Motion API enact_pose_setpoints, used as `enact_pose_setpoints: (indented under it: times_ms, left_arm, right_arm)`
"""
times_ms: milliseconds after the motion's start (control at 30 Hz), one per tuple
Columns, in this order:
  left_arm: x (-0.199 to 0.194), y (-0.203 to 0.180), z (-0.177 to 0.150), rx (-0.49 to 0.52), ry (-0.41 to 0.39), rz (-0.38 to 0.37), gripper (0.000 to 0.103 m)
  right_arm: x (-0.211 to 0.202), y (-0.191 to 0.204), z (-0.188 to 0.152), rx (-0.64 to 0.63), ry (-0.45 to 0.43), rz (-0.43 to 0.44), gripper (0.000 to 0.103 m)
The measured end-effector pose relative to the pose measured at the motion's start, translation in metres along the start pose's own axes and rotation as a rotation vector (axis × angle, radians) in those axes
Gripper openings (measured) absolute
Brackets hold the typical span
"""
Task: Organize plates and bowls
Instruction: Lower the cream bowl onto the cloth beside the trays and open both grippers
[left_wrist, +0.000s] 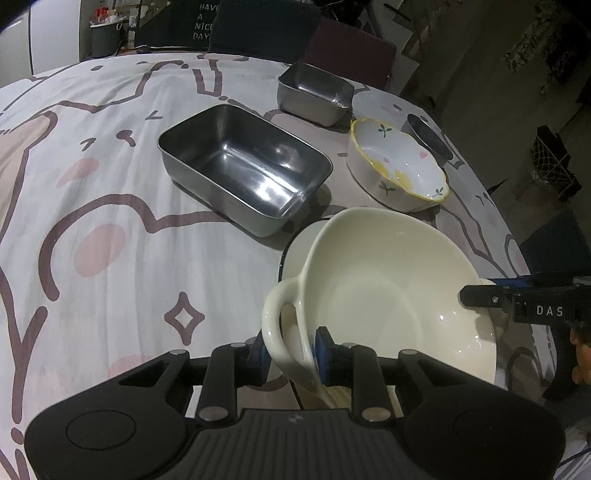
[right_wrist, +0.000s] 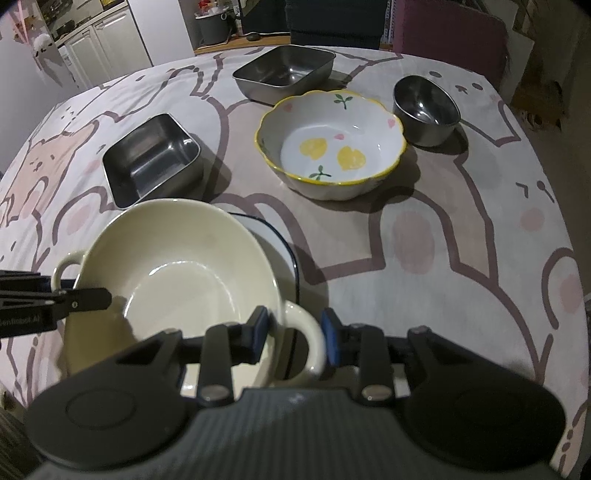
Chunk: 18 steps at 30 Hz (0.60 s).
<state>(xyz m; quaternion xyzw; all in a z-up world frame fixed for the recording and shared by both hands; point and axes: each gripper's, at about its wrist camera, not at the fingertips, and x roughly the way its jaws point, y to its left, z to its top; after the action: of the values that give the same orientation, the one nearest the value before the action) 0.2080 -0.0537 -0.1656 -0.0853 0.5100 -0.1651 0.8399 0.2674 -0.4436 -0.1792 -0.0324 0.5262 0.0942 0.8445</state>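
A cream two-handled bowl sits over a white plate with a dark rim. My left gripper is shut on the bowl's left handle and rim. In the right wrist view my right gripper straddles the bowl's other handle, with its jaws standing apart around the handle. The plate's rim shows behind the bowl. The left gripper's finger shows at the bowl's far side.
On the patterned tablecloth stand a large steel tray, a smaller steel tray, a flowered ceramic bowl and a round steel bowl. Chairs stand behind the table.
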Motion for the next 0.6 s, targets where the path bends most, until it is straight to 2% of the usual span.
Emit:
enact_pose_setpoints:
  times_ms: [233, 333, 367, 500, 600]
  left_arm:
    - [0.0001, -0.0003, -0.0006, 0.003, 0.008, 0.009, 0.032]
    - [-0.0002, -0.0010, -0.0010, 0.014, 0.011, 0.026, 0.037]
    - [-0.0001, -0.0010, -0.0008, 0.016, 0.013, 0.032, 0.041]
    - [-0.0003, -0.0001, -0.0007, 0.016, 0.017, 0.029, 0.062]
    - [-0.0026, -0.0030, -0.0013, 0.030, 0.011, 0.028, 0.070]
  right_arm:
    - [0.0019, -0.0050, -0.0003, 0.041, 0.003, 0.023, 0.037]
    - [0.0034, -0.0071, -0.0011, 0.056, 0.006, 0.029, 0.040]
    - [0.0037, -0.0082, -0.0014, 0.065, 0.007, 0.033, 0.041]
    - [0.0050, -0.0101, -0.0029, 0.077, 0.011, 0.047, 0.057]
    - [0.0046, -0.0069, -0.0043, 0.062, 0.016, 0.052, 0.062]
